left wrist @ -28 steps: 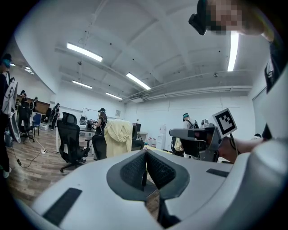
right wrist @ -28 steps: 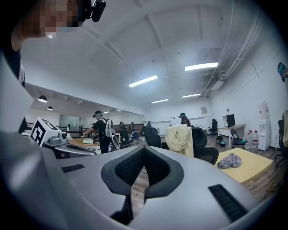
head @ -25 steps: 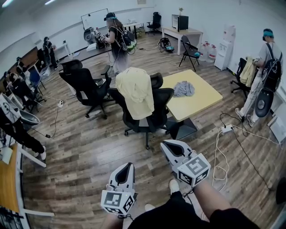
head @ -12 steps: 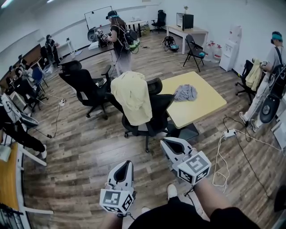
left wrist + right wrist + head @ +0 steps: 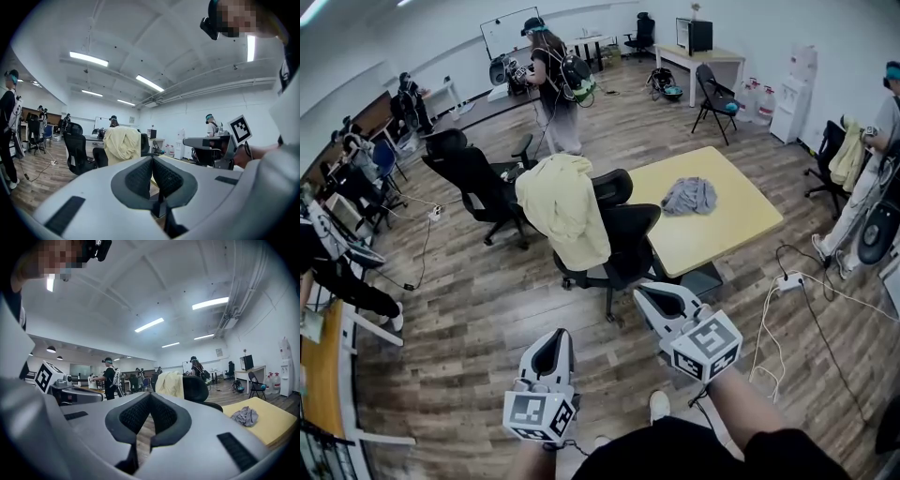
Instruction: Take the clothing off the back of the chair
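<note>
Loosely, pale yellow clothing [image 5: 562, 211] hangs draped over the black chair [image 5: 628, 239].

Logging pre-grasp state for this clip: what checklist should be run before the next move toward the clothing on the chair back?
1. Target in place: pale yellow garment drapes over the black chair back: ok.
2. Nothing in left gripper, jaws together: ok.
3. Nothing in right gripper, jaws together: ok.
4. Jaws opened for a grasp: not ok, both shut.
5. Garment within reach: not ok, open floor lies between grippers and chair.
6. Separate grey cloth lies apart on the yellow table: ok.
</note>
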Demonstrator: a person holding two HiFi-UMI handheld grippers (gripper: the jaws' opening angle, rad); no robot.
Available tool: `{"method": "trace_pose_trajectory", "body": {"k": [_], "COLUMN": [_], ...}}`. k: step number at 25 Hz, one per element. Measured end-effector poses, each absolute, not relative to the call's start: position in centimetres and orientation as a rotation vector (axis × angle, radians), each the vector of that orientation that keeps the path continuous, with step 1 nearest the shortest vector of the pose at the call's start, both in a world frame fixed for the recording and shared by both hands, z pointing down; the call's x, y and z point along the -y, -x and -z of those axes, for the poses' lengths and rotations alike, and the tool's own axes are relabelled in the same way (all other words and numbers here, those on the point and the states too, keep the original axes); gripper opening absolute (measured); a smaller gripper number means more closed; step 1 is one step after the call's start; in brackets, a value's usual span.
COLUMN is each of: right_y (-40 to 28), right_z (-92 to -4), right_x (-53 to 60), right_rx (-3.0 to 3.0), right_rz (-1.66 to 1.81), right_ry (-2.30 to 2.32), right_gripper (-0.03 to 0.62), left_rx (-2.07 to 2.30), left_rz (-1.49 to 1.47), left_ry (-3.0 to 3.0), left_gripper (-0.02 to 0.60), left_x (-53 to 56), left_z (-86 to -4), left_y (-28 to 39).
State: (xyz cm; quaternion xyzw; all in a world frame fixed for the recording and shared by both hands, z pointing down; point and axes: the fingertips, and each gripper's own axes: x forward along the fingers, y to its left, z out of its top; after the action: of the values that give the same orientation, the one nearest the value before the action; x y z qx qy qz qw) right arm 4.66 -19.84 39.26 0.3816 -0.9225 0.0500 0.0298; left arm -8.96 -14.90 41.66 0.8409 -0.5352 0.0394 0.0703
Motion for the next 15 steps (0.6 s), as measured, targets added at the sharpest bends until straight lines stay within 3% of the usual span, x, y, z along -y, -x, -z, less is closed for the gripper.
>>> {"method": "trace_pose_trajectory", "body": {"k": [15], "right_y": [-9.3], "right_z": [-38.9], "right_x": [24.9], "right_rx": [2.908], "right_rz": [-0.149], "right_ry": [-1.052], "right_gripper": [0.012], "left_rx": [1.771], "left_rz": [-0.103], "left_ry": [-2.478], "left_gripper": [0.018], "left_x": [20.0], "left_z": [-39.5], "left_y": [4.3]}}
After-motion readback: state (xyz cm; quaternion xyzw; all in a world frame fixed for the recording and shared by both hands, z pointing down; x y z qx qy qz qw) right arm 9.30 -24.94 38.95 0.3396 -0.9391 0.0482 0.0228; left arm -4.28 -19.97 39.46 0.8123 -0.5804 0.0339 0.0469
